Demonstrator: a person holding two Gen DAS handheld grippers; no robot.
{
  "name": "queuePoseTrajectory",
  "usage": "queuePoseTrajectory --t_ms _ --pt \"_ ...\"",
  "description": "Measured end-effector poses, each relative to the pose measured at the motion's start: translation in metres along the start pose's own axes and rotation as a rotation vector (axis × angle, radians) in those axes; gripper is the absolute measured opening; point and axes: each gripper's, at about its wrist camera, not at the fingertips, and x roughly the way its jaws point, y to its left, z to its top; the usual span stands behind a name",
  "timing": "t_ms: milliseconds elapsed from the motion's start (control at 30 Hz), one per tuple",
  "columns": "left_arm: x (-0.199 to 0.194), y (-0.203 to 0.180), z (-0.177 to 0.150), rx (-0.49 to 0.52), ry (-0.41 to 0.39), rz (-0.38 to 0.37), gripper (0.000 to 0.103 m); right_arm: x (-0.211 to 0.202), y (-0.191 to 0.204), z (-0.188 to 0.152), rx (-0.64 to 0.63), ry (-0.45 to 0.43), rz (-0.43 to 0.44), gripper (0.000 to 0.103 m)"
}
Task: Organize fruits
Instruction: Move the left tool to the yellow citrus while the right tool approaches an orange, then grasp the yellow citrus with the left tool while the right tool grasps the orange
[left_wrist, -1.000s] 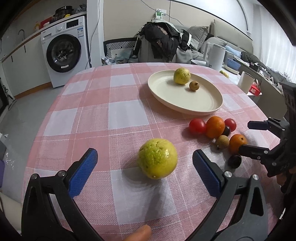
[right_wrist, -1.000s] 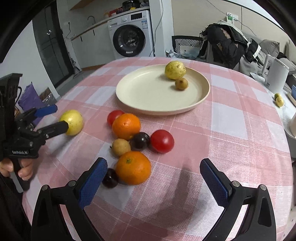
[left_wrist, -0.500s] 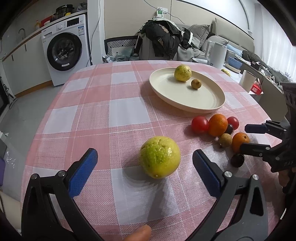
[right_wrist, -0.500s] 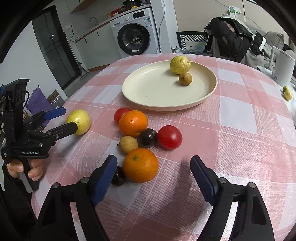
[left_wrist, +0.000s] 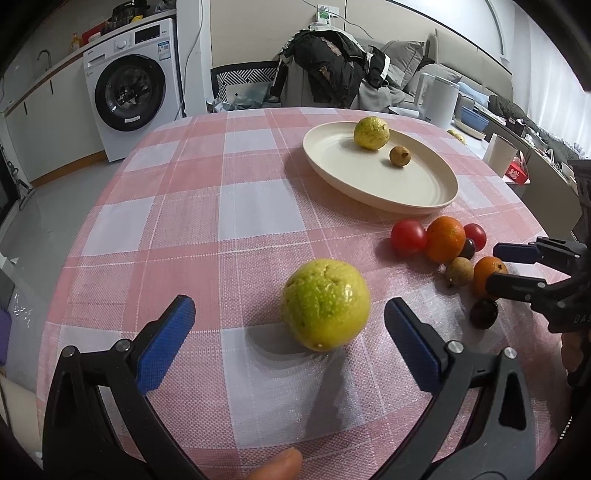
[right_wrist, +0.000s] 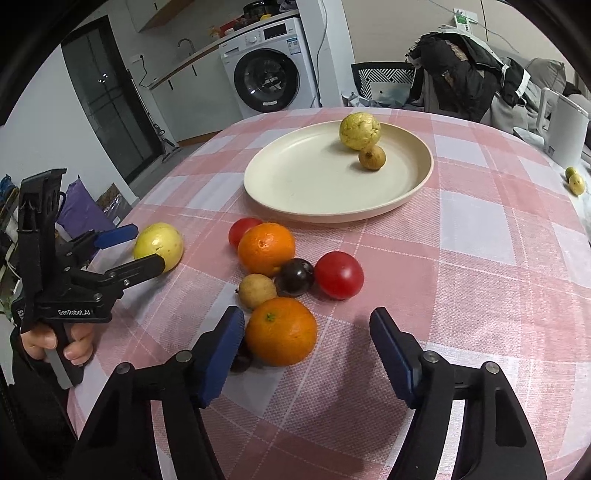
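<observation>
The left gripper (left_wrist: 288, 328) is spreading wide around the round yellow-green guava (left_wrist: 325, 303); the right gripper (right_wrist: 306, 347) is gaping around the near orange (right_wrist: 280, 331), both short of the cream round plate (right_wrist: 291, 184).

Pink-and-white checked tablecloth (left_wrist: 192, 206), cream plate (right_wrist: 295, 192), 2 orange oranges (right_wrist: 266, 248), yellow-green guava (left_wrist: 325, 303), blue claw pads (right_wrist: 221, 356)

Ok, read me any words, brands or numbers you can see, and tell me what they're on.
"GenRobot.AI": white print on the left gripper body, right wrist view.
"DAS": partial print on the right gripper body, cut off.
Washing machine panel and stickers: too small to read.
</observation>
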Motion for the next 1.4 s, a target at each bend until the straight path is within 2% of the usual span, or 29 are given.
queuePoseTrajectory --t_ms 133,533,733,900,1100,1133,1167,1200,1400 --pt "0.001 0.000 0.000 -0.001 0.004 0.000 0.102 0.002 0.004 -0.001 -0.004 0.003 0.009 0.069" --pt "0.001 -0.004 -0.002 0.012 0.011 -0.016 0.102 0.005 0.006 -0.001 0.004 0.021 0.072 0.042" --pt "0.001 -0.003 -0.002 0.003 0.012 -0.019 0.102 0.002 0.009 -0.001 -0.015 0.004 0.058 0.040" --pt "0.003 -0.001 -0.001 -0.010 0.020 -0.018 0.101 -0.009 0.009 0.002 -0.013 -0.056 0.051 0.040" --pt "0.006 0.002 -0.001 -0.023 0.029 -0.050 0.079 -0.017 0.007 0.007 -0.012 -0.101 0.053 0.040" --pt "0.007 0.002 -0.001 -0.024 0.028 -0.064 0.068 -0.017 0.007 0.007 -0.011 -0.102 0.053 0.040" --pt "0.007 0.002 -0.001 -0.024 0.030 -0.086 0.053 -0.017 0.006 0.007 -0.009 -0.102 0.053 0.040" --pt "0.007 0.002 -0.001 -0.023 0.032 -0.114 0.045 -0.016 0.005 0.006 -0.008 -0.102 0.052 0.040" --pt "0.004 -0.002 -0.001 -0.007 0.018 -0.117 0.045 -0.015 0.004 0.005 -0.003 -0.100 0.051 0.040"
